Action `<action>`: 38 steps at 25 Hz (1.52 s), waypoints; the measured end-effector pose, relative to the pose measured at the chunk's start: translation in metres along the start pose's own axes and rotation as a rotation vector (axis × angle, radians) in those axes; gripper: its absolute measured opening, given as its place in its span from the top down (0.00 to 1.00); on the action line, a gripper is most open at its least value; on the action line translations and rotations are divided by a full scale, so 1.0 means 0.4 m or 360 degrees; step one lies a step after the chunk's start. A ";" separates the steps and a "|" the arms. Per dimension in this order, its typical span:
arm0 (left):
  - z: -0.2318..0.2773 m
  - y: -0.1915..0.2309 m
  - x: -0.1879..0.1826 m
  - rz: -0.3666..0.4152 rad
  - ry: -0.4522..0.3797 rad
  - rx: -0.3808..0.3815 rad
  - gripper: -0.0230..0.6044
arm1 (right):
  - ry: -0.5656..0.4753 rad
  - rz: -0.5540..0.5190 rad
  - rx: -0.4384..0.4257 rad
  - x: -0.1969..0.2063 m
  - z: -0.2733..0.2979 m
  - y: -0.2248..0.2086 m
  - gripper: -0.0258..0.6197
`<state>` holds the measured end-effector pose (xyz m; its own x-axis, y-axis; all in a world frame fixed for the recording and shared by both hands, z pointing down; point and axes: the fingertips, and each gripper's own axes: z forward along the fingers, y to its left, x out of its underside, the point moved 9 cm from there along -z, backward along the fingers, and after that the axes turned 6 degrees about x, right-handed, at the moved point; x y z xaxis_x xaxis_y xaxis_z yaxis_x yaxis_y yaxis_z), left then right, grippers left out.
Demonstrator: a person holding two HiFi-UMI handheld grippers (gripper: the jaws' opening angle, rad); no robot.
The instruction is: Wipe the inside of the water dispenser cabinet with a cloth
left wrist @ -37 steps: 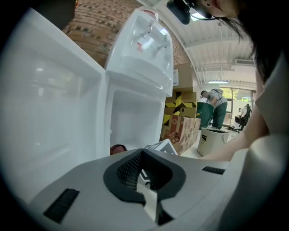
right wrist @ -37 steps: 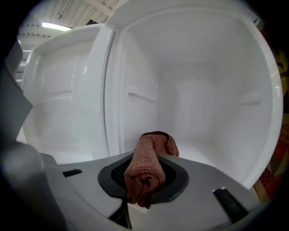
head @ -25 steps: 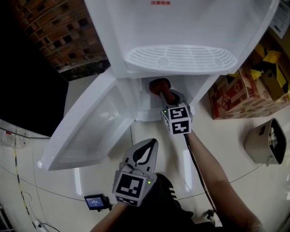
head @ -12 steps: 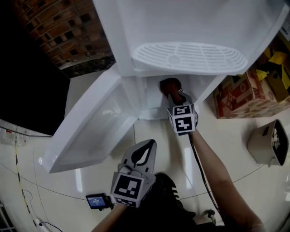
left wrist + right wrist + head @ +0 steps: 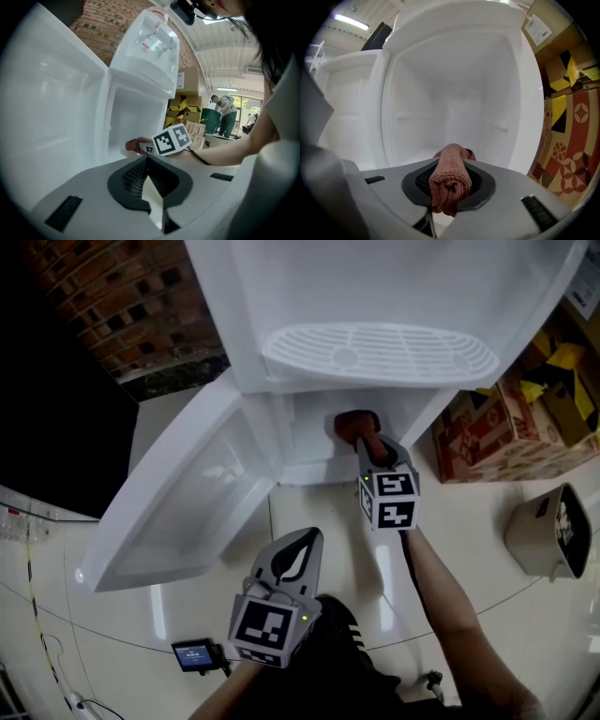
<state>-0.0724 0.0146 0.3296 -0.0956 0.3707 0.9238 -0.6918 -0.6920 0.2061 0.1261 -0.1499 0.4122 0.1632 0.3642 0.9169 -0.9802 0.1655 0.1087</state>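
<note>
Right gripper (image 5: 367, 439) is clamped on a reddish-brown cloth (image 5: 353, 423) in the head view, poking it into the open cabinet (image 5: 314, 442) below the water dispenser's drip tray (image 5: 380, 352), toward the right side. Left gripper (image 5: 307, 542) hangs low over the floor, well apart from it.

Left gripper view: its jaws sit together with nothing between them, and the cloth (image 5: 134, 145) shows at the cabinet mouth.

Right gripper view: the cloth (image 5: 450, 180) is a knitted-looking wad bunched between the jaws, with a loop sticking out toward the white back wall (image 5: 454, 103). I reckon it's light, soft and floppy, so pinching the bunched middle makes sense; a corner would just drag.
</note>
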 end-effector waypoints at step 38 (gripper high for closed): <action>-0.032 -0.017 0.012 -0.0129 -0.0013 -0.0083 1.00 | -0.0728 0.0044 -0.0267 -0.320 -0.081 0.125 0.83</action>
<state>-0.0773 0.0290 0.3284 -0.0320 0.4186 0.9076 -0.7333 -0.6268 0.2632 0.0598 -0.1585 0.2880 0.0347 -0.0633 0.9974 -0.9458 0.3203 0.0532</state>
